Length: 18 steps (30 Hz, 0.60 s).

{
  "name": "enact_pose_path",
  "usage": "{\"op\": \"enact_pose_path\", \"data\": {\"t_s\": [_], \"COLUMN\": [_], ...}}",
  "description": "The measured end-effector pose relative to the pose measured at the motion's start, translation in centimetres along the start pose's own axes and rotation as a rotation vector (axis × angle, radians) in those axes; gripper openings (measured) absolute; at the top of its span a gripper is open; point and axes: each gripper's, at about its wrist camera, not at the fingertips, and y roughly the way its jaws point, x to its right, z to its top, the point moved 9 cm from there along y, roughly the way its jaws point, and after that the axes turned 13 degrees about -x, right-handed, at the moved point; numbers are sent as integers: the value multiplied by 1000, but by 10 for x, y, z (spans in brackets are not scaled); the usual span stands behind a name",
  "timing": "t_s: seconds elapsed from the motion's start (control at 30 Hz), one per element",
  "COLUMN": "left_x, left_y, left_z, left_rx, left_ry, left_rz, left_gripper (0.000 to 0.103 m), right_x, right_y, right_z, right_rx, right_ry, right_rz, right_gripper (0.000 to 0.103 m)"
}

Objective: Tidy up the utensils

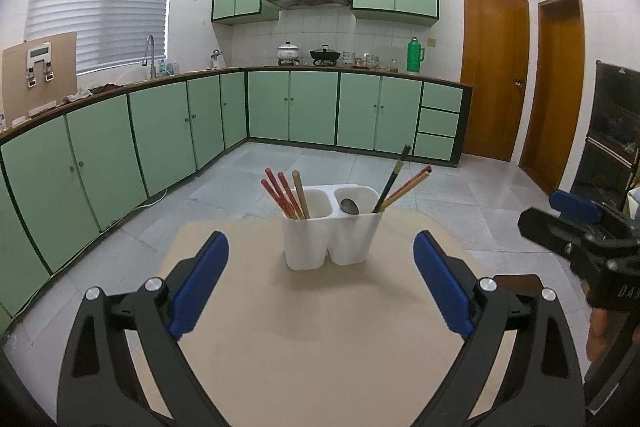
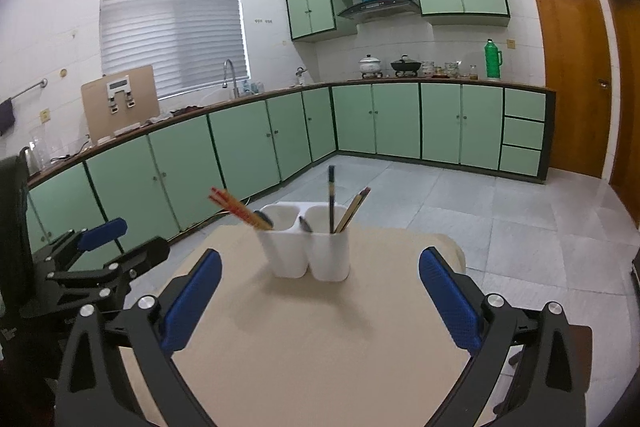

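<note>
Two empty grippers, one filled holder

Both grippers hang over the near half of the beige table, and neither carries anything. In the left wrist view the left gripper has its blue pads spread wide with only bare tabletop between them; the right gripper shows the same in its own view.

At twelve o'clock from each gripper, toward the far edge of the table, stands the white two-compartment utensil holder. Seen from the left wrist, its nine o'clock compartment holds the red chopsticks and a pale wooden one, all leaning toward eleven o'clock. The three o'clock compartment holds a metal spoon, bowl end up against the divider, a dark chopstick and a red-tipped pair leaning toward two o'clock.

No loose utensil shows on the table, so the sorting looks essentially finished and the hands appear to be clear of the holder. If anything is left, the next move calls for a forward reach to the holder without knocking the leaning sticks.
</note>
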Motion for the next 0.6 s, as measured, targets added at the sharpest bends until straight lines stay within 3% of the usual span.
{"op": "enact_pose_path", "data": {"t_s": [0.6], "left_x": [4], "left_y": [-54], "left_z": [3], "left_rx": [73], "left_ry": [-2], "left_rz": [-10], "left_gripper": [91], "right_x": [-25], "right_y": [-35], "right_z": [1], "right_rx": [28], "right_ry": [-50], "right_rz": [-24], "right_gripper": [97]}}
